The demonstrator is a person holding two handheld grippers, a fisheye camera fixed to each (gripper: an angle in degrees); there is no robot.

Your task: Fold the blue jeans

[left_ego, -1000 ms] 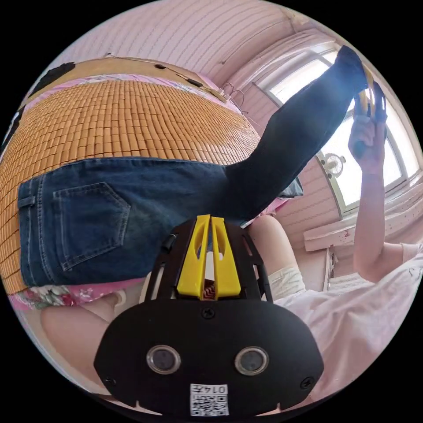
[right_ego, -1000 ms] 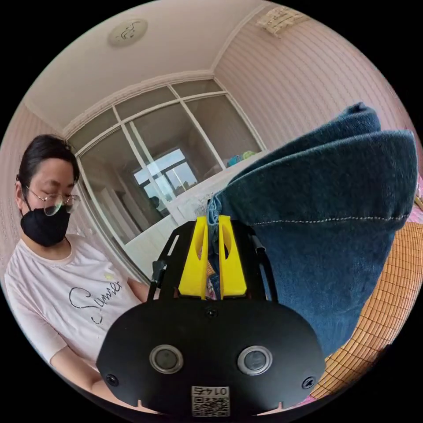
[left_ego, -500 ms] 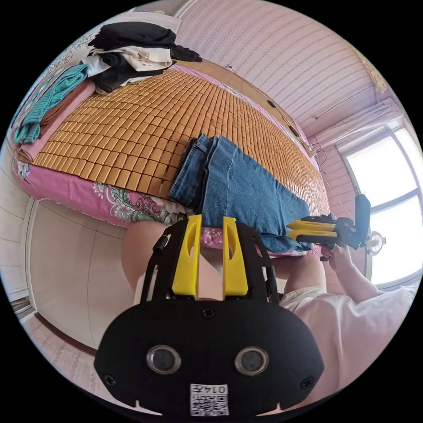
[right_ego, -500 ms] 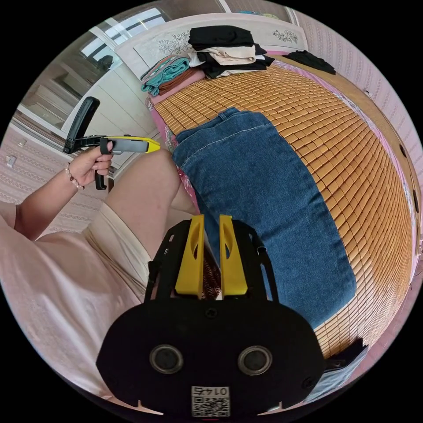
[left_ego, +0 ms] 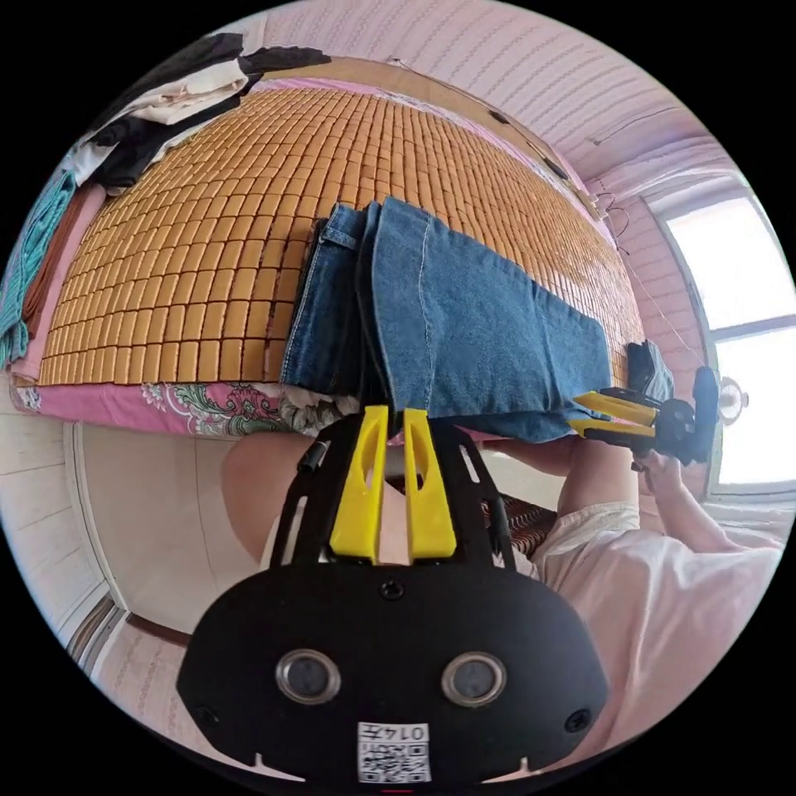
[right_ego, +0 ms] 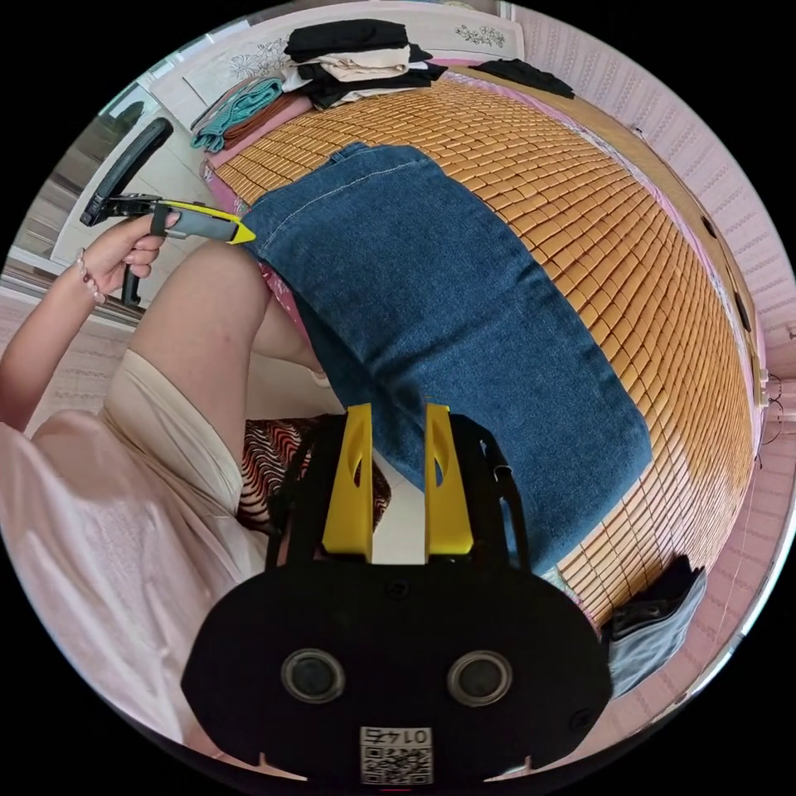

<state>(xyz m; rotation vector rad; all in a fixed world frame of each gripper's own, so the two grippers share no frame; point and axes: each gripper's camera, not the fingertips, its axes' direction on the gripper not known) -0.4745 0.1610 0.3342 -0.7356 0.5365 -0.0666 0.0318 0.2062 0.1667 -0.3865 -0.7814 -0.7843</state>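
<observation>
Left gripper view shows both tools, left [left_ego: 390,419] and right [right_ego: 397,414], now parted and empty, folded blue denim jeans [left_ego: 464,323] released onto the bamboo-mat bed [left_ego: 207,249], one fold apparently done.

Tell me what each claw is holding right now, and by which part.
Nothing. The left claw and right claw are both open near the folded jeans.

Open mat beyond the jeans, clutter at the far end

Past my folded blue jeans [right_ego: 448,307] the bamboo mat [right_ego: 630,240] lies bare toward the wall. A clothes pile [right_ego: 356,54] crowds the head end, a dark garment [right_ego: 655,626] sits at the foot corner, and my knee [right_ego: 207,307] presses the near edge.
</observation>
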